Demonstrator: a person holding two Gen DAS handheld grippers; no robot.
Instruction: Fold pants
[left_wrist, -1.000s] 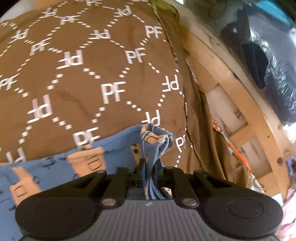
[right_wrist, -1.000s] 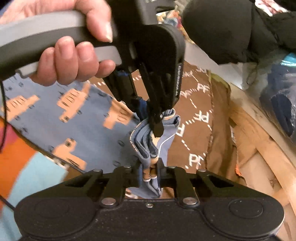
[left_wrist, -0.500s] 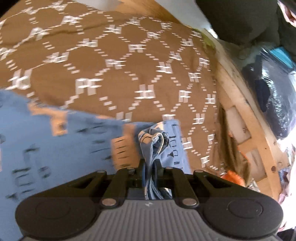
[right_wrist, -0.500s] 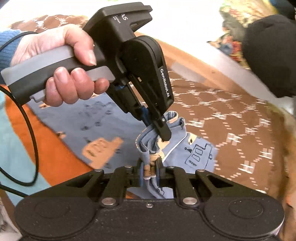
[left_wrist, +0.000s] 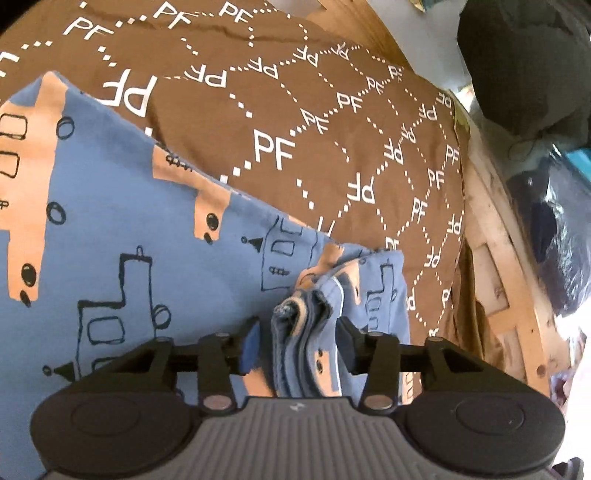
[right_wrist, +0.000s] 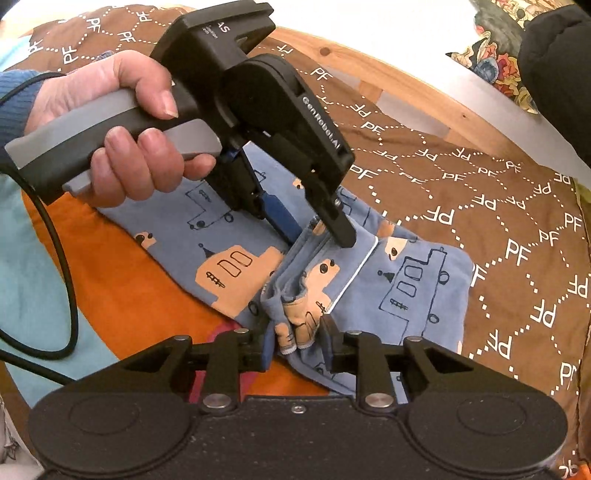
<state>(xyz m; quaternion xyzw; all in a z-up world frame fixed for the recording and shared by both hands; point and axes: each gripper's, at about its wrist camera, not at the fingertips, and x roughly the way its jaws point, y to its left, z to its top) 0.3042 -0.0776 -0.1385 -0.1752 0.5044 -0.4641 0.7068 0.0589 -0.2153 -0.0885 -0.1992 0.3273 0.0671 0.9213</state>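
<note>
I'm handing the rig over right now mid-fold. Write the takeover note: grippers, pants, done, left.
Left hand-held gripper: jaws opening, pads off the bunched pants edge between them.
Right hand-held gripper: jaws opening too, gathered hem between them, barely gripped if at all.
Pants: blue, folded over themselves, lying on the brown PF cover and the orange sheet.
Done: fold laid down.
Left: pull both grippers clear, smooth the bunched edge, fold again if needed.

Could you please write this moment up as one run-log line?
step: releasing fold | left gripper: opening, pants hem between pads | right gripper: opening around hem | pants: folded on brown blanket
</note>
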